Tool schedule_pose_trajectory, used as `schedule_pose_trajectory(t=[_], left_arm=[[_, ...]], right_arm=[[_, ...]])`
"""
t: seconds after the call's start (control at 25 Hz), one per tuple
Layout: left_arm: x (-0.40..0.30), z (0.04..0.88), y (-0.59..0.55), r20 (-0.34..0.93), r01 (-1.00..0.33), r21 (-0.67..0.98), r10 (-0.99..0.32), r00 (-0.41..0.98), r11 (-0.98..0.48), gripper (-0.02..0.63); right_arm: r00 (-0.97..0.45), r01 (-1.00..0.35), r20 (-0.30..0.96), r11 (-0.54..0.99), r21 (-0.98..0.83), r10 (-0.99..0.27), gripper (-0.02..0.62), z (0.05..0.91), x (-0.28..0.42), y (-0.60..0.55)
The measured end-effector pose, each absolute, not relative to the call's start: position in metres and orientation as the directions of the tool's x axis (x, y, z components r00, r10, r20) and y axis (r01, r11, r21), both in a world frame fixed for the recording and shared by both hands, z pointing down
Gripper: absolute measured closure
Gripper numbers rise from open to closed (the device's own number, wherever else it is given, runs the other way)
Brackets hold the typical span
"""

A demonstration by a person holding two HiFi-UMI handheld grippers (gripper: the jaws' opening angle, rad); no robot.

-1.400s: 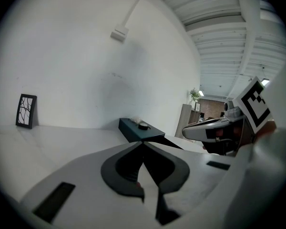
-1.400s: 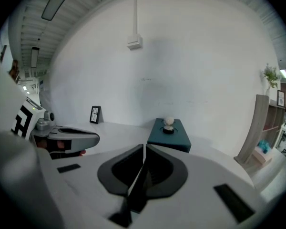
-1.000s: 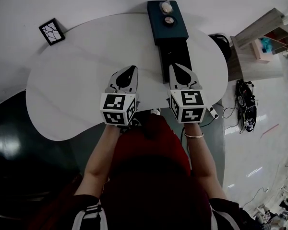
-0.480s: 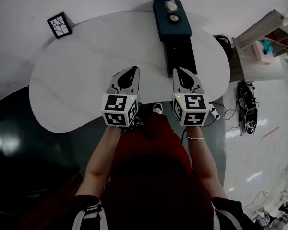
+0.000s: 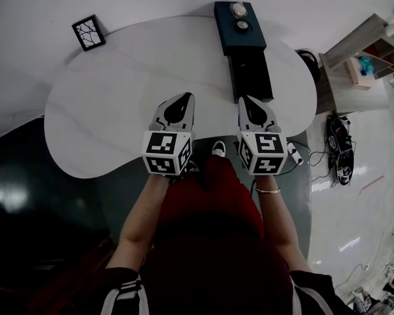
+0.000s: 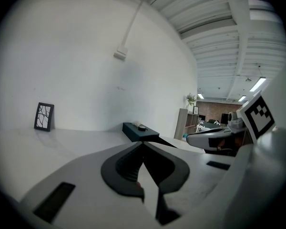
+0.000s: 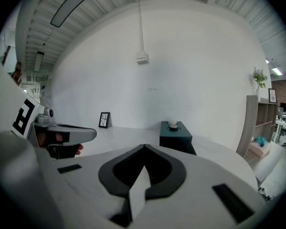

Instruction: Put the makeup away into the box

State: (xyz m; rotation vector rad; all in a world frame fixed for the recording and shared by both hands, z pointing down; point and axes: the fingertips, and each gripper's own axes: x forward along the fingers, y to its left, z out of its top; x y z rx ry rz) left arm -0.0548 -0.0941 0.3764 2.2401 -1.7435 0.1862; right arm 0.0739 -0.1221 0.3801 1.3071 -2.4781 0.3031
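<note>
A dark teal box (image 5: pixel 240 37) stands at the far edge of the white table (image 5: pixel 118 104). Two small makeup items (image 5: pixel 238 9) (image 5: pixel 242 25) rest on its lid. A black drawer (image 5: pixel 251 75) sticks out of it toward me. My left gripper (image 5: pixel 184 96) hovers over the table's near edge, shut and holding nothing. My right gripper (image 5: pixel 246 99) is shut and empty beside it, its tip just short of the drawer's end. The left gripper view shows the closed tips (image 6: pixel 143 142) with the box (image 6: pixel 139 131) beyond. The right gripper view shows shut tips (image 7: pixel 144 146), the box (image 7: pixel 175 135) and the makeup (image 7: pixel 172 125) ahead.
A small black picture frame (image 5: pixel 88 33) stands at the table's far left, also visible as the frame (image 6: pixel 44 116) and the frame (image 7: pixel 104 119). A wooden shelf unit (image 5: pixel 361 51) and cables lie on the floor to the right. The white wall is right behind the box.
Both grippers have drawn back toward me, away from the box. The right gripper, earlier over the drawer, now sits at its near end. Both jaws stay closed.
</note>
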Motion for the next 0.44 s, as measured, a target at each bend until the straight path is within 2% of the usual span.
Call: schedule_pose_trajectory(t=[0.44], left_arm=[[-0.068,0.377,-0.085,0.277,-0.961,0.191,-0.929,0.247,-0.199,0.583]], right_arm=[[-0.532,-0.829,0.361,0.558,-0.037,-0.766,0.581,0.377,0.067,-0.117]])
